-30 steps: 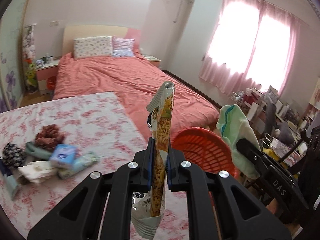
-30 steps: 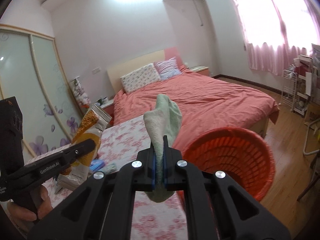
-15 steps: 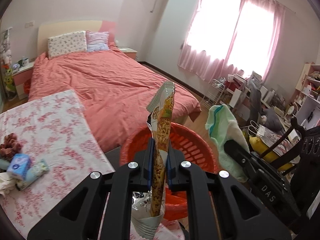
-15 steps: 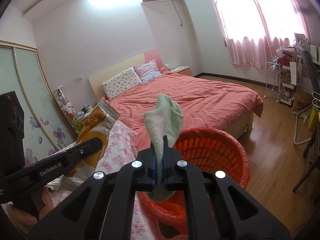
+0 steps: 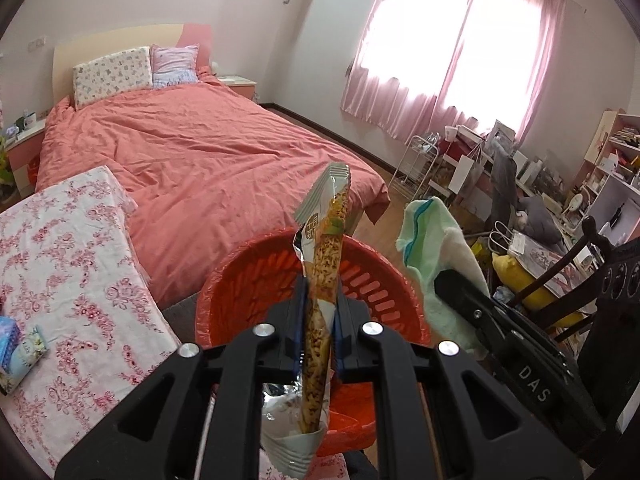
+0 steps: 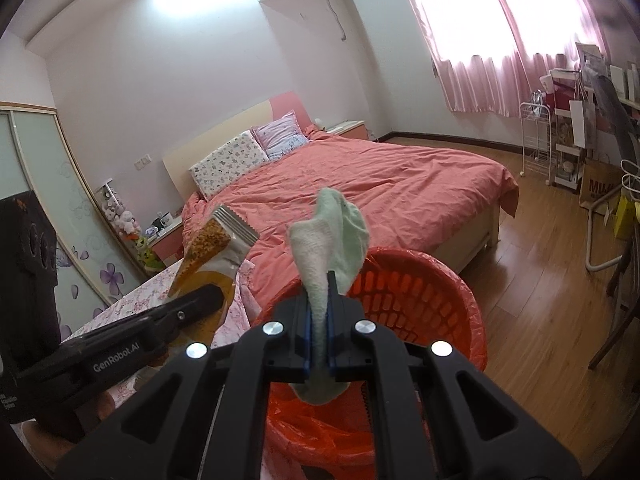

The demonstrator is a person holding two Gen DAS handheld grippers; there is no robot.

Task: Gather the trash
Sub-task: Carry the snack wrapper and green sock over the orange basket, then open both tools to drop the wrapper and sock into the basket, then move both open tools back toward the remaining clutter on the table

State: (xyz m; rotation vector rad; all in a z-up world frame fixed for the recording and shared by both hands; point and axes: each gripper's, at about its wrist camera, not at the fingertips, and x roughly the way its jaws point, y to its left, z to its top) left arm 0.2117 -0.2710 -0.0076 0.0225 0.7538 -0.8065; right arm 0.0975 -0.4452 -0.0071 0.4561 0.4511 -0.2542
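Observation:
An orange-and-white snack packet [image 5: 326,240] stands upright between the pads of my left gripper [image 5: 320,286], whose jaws are opening while still touching it. A pale green and white cloth [image 6: 336,236] is pinched in my right gripper [image 6: 319,280], whose jaws are also opening. Both grippers hover over the red slotted basket [image 5: 248,280] lined with a red bag. From the right wrist view, the left gripper [image 6: 208,296] and its packet [image 6: 216,248] sit left of the basket [image 6: 424,292]. The right gripper [image 5: 452,284] with the cloth [image 5: 432,240] shows at the basket's right edge.
A floral-covered table [image 5: 80,264] lies to the left with small tissue packs [image 5: 20,348] on it. Behind the basket is a bed with a coral quilt [image 5: 208,152]. A dark wooden chair [image 5: 568,264] and cluttered shelves stand to the right, on a wooden floor [image 6: 540,280].
Both grippers have swung from over the floral table to above the red basket and dropped a little, each carrying its item. The basket now sits directly beneath the packet and cloth.

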